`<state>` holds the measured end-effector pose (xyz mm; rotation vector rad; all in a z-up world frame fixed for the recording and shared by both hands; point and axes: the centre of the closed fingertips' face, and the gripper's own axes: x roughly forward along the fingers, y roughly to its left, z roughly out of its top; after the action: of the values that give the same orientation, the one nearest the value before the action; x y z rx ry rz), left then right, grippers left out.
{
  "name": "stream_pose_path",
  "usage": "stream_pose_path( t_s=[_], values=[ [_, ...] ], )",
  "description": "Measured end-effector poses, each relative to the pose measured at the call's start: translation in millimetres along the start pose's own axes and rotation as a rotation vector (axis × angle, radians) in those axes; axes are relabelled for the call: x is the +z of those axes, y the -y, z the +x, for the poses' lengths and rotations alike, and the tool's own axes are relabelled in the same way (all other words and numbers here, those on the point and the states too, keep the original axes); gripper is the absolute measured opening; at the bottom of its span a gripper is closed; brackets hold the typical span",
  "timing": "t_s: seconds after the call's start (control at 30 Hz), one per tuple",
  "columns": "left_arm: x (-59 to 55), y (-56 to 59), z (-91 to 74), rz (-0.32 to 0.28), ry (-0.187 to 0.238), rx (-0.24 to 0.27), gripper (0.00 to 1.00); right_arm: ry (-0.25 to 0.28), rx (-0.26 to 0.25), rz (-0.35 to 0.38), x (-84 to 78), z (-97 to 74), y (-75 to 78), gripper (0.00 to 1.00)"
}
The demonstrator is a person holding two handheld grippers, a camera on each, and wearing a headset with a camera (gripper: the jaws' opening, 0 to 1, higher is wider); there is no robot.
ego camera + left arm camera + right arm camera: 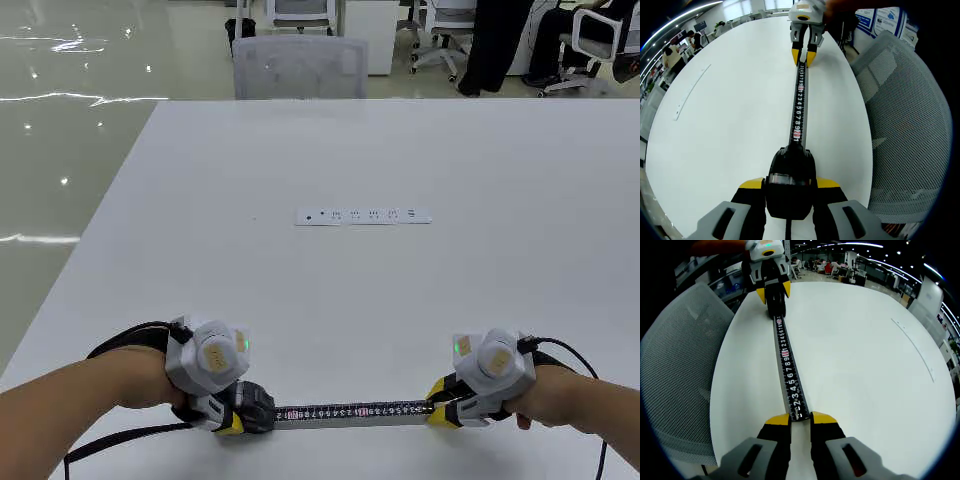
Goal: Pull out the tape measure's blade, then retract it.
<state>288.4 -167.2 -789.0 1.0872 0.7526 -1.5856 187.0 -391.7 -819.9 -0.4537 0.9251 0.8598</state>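
Linking left tool [232, 420], right tool [438, 412], blade [350, 411] hugs table-edge [862, 120].

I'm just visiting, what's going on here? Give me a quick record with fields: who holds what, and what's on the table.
Left gripper: clamped on the tape measure case
Right gripper: pinching the free end of the blade
Blade state: pulled out, stretched straight between the two grippers, numbers facing up
Surface: white table
Also on table: power strip, farther back
Beyond table: mesh chair
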Motion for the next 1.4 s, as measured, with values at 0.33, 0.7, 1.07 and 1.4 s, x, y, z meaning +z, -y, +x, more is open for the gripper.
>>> stream_pose_path(
  t_s=[0.33, 0.7, 1.07, 1.4],
  values=[
    [0.4, -0.6, 0.4, -0.001, 0.001, 0.001, 0.33, -0.01, 0.003, 0.002, -3.1, -3.2, 1.0, 0.12],
    [0.2, 0.1, 0.5, 0.002, -0.001, 0.003, 0.33, -0.004, 0.003, 0.019, -4.7, -2.6, 1.2, 0.12],
    [2.6, 0.0, 1.7, 0.018, 0.002, 0.014, 0.33, -0.026, 0.013, -0.007, -2.9, -2.8, -0.3, 0.13],
    [3.2, -3.8, 2.1, 0.009, 0.023, 0.074, 0.34, -0.115, 0.003, -0.063, -2.4, -1.8, 0.1, 0.14]
  ],
)
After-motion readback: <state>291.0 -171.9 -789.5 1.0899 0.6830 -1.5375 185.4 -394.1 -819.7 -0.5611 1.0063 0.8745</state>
